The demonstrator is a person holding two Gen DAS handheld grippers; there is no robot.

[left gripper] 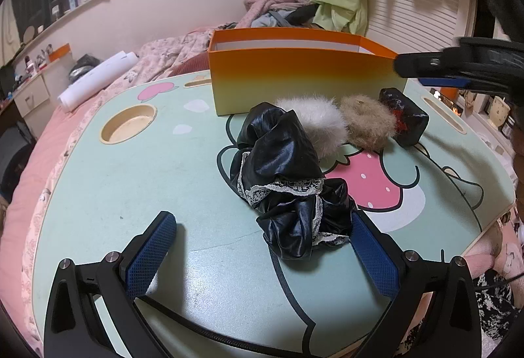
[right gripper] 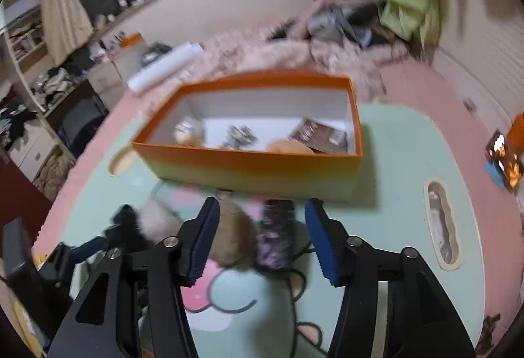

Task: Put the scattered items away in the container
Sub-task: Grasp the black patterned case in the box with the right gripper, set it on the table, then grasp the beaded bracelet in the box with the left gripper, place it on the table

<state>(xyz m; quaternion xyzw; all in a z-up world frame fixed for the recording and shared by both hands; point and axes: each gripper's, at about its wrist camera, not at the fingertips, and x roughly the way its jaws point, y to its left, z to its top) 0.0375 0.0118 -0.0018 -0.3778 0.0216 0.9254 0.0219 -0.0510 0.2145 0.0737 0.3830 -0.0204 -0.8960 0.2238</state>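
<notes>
An orange box (left gripper: 304, 76) stands at the back of the mint lap table (left gripper: 131, 187); the right wrist view shows it (right gripper: 255, 168) holding several small items. In front of it lie a black scrunchie with lace trim (left gripper: 288, 181), a white furry scrunchie (left gripper: 317, 119), a tan furry scrunchie (left gripper: 370, 122) and a dark floral block (left gripper: 406, 115). My left gripper (left gripper: 262, 227) is open, low over the table, with the black scrunchie against its right finger. My right gripper (right gripper: 262, 227) is open above the tan scrunchie (right gripper: 232, 233) and the dark block (right gripper: 275, 233). It also shows in the left wrist view (left gripper: 458, 63).
The table sits on a pink bed (left gripper: 49, 141) with rumpled bedding (left gripper: 183, 53) behind the box. A round cup recess (left gripper: 127, 125) is at the table's left, a slot (right gripper: 442, 223) at its right. A paper roll (left gripper: 98, 79) lies on the bed.
</notes>
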